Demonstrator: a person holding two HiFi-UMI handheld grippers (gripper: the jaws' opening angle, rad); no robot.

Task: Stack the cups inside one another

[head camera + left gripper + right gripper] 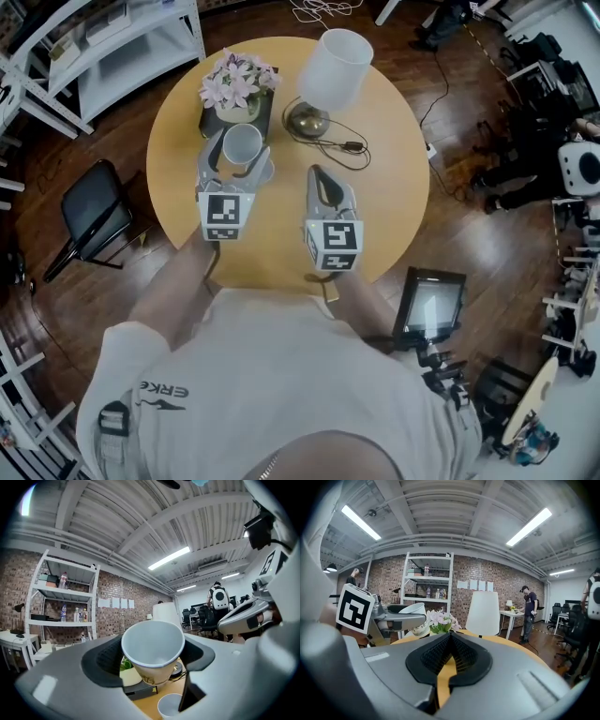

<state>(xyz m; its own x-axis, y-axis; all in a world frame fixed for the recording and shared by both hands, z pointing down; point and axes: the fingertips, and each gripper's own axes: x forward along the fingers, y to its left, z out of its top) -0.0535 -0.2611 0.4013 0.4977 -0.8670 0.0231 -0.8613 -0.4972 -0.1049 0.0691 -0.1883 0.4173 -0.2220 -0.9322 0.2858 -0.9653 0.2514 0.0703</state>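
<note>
Since the left tongs (153, 660) hold one cup (152, 644) tilted over the second cup (169, 708) on the desk (143, 706), its base may clip that rim and topple it; right tongs (449, 665) closed, empty

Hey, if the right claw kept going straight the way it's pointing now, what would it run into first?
Most likely the lamp base. The shut right claw points toward it across bare table, with nothing else between them. Depth is unclear, so it might touch the tabletop or the lamp's cord first.
</note>
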